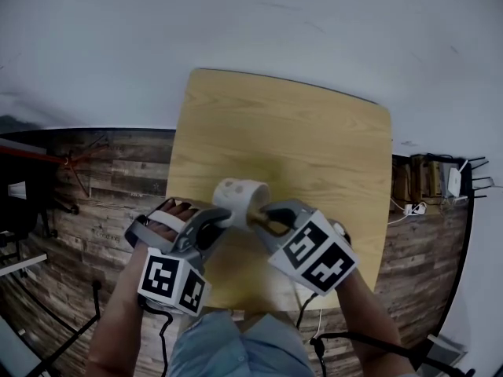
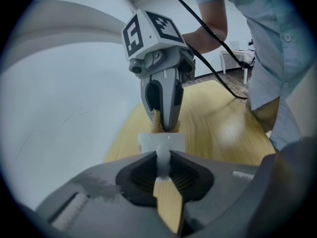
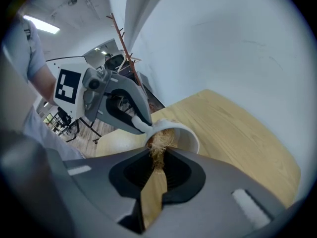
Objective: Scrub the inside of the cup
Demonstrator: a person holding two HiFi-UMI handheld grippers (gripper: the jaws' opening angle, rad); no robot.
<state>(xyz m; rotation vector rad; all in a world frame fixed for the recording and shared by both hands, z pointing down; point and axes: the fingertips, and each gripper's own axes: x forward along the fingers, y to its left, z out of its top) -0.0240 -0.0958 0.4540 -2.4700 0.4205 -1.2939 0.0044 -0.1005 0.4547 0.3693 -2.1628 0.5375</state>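
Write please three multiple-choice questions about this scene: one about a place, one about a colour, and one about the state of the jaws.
1. Where is the tip of the brown scrubber?
A) in a sink
B) inside the cup
C) on a shelf

2. What colour is the cup?
A) white
B) red
C) black

3. How do the jaws of the left gripper stand?
A) wide open and empty
B) shut with nothing between them
C) shut on the cup's handle

Answers:
1 B: in the right gripper view, the fibres reach into the cup's mouth.
2 A: the cup looks white in all three views.
3 C: in the left gripper view, the jaws press on the white handle.
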